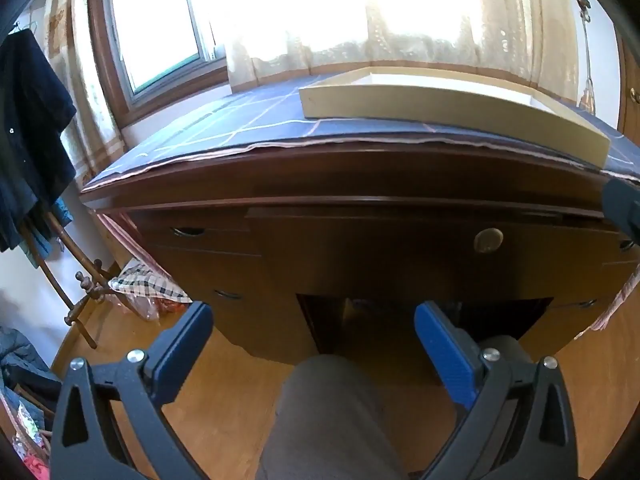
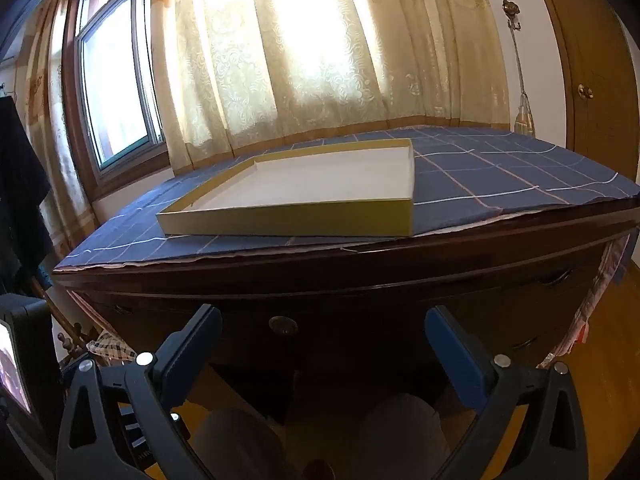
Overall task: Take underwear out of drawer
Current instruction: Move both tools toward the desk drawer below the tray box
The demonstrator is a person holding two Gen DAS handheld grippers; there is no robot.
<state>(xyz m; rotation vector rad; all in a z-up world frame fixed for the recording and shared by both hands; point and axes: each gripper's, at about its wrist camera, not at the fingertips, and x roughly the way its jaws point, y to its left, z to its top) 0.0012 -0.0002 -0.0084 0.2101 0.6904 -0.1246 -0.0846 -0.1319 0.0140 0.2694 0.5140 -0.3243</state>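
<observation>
Nearest, both claws gape wide and hold nothing: the left gripper (image 1: 314, 320) and right gripper (image 2: 324, 326), above the person's knees (image 1: 328, 408). Beyond stands a dark wooden desk; its centre drawer (image 1: 420, 248) is shut, underwear unseen. Farther back, a shallow box lid (image 2: 296, 196) rests on blue checked cloth (image 2: 500, 168).

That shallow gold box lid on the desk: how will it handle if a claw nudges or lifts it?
The box lid looks like thin card with low walls and nothing inside, so probably light. It lies flat on the checked cloth, so a push may drag and wrinkle the cloth rather than slide cleanly. Lifted by one wall, it would likely flex; tipping seems unlikely.
</observation>
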